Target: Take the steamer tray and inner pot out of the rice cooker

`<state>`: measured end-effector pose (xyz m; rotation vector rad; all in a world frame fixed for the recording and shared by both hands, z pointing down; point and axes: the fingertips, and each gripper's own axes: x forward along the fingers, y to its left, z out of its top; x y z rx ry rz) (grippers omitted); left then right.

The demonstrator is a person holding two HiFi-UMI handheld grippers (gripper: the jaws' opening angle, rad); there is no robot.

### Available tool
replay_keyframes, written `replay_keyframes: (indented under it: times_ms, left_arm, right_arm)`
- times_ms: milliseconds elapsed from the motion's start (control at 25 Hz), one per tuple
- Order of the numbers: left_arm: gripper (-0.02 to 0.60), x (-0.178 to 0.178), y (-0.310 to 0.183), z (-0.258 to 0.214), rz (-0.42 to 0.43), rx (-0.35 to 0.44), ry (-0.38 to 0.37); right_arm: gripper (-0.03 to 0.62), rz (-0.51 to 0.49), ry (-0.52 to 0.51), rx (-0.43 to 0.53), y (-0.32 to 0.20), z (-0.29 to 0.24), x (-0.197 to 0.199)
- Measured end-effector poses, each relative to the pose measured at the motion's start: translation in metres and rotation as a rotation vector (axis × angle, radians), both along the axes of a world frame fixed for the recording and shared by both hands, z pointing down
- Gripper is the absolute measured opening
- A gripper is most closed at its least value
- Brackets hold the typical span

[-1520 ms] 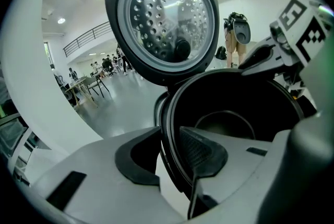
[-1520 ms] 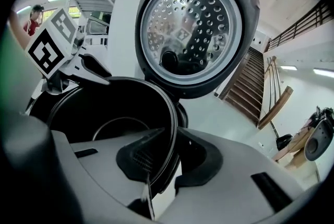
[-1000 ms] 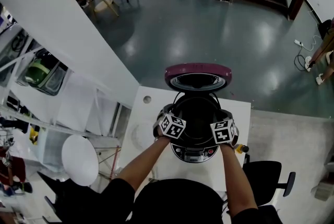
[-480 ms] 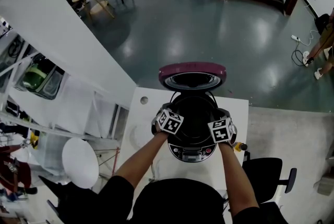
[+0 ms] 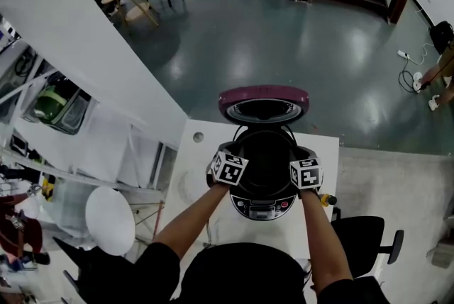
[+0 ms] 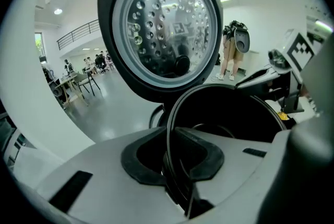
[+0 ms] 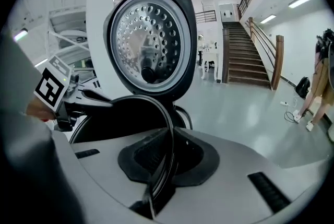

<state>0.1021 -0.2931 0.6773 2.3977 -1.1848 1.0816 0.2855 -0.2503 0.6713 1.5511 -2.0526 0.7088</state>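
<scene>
Rice cooker [image 5: 264,206] sitting on the white desk [image 5: 195,186], its magenta lid [image 5: 264,103] standing open at 12 o'clock. I am holding the left tool [image 6: 175,168] at 9 o'clock on the cooker's mouth and the right tool [image 7: 162,168] at 3 o'clock. Both tools' jaws have just been closing and are now sitting narrow, each pinching the black rim [image 6: 171,113] of the dark vessel seated inside the cooker. Whether it is the steamer tray's or the inner pot's, I cannot tell. The lid's perforated metal plate [image 7: 148,48] is facing both tools.

Black short-sleeved shirt [image 5: 241,273]
</scene>
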Motion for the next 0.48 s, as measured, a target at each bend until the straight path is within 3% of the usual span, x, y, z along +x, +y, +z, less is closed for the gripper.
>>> replay_keyframes:
  times_ms: [480]
  left_arm:
    - [0.041,-0.008,0.018,-0.045,-0.085,0.026,0.122]
  right_arm:
    - [0.031,-0.009,-0.071,0.094,0.006,-0.043,-0.002]
